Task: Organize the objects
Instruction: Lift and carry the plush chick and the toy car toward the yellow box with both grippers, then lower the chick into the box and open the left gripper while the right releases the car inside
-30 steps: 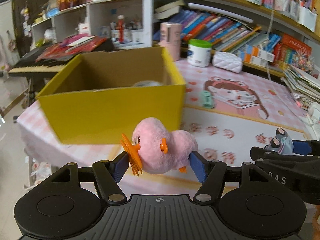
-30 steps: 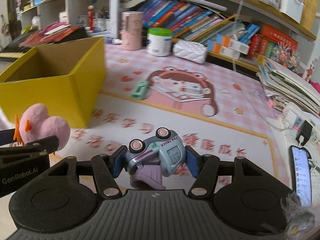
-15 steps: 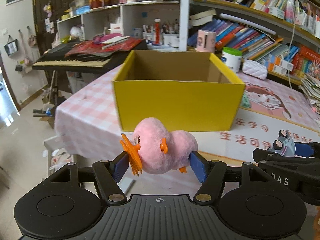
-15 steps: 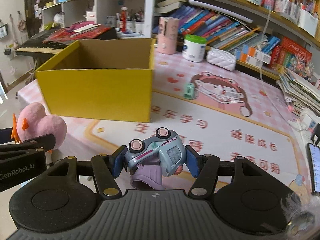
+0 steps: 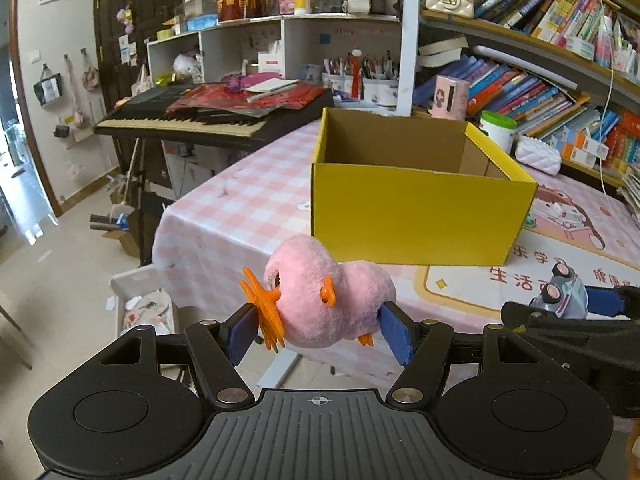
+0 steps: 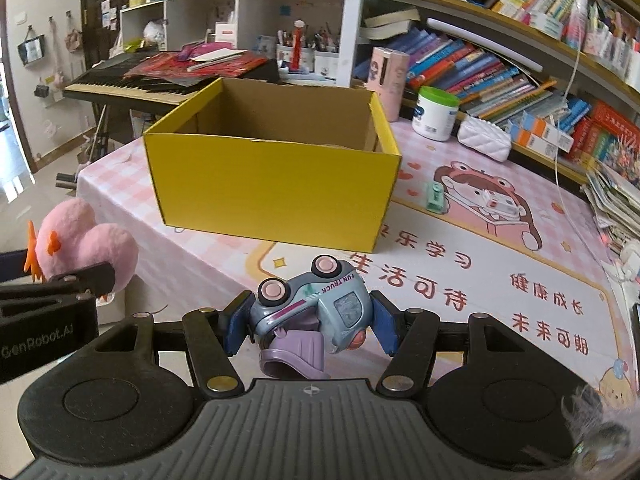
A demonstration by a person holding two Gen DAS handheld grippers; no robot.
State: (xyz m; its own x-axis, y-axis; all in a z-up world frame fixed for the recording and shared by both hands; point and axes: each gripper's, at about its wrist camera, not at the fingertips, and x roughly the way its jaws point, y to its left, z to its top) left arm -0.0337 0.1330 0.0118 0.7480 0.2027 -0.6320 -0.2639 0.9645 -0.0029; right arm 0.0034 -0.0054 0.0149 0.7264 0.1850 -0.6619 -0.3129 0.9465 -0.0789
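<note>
bookshelves (image 6: 500,60) and a keyboard (image 5: 192,120) back the pink-checked table (image 5: 240,208), where an open yellow box (image 6: 276,184) stands. left gripper (image 5: 320,326) has its jaws clamped on a pink plush (image 5: 324,300) held off the table's edge. right gripper (image 6: 310,326) beside it has its jaws clamped on an upturned toy truck (image 6: 316,308) over the table, short of the box.

Between the left gripper's (image 5: 320,330) blue pads sits a pink plush toy (image 5: 326,292), fuzzy cloth with glossy orange plastic feet. The right gripper (image 6: 310,322) clamps a toy truck (image 6: 316,306) of smooth, shiny grey-blue plastic. Both tools have matt black plastic bodies with ribbed tops. Ahead of them a cardboard box (image 6: 276,188) looks matt, yellow outside and raw brown inside, on a slick, printed tablecloth (image 6: 460,280)
</note>
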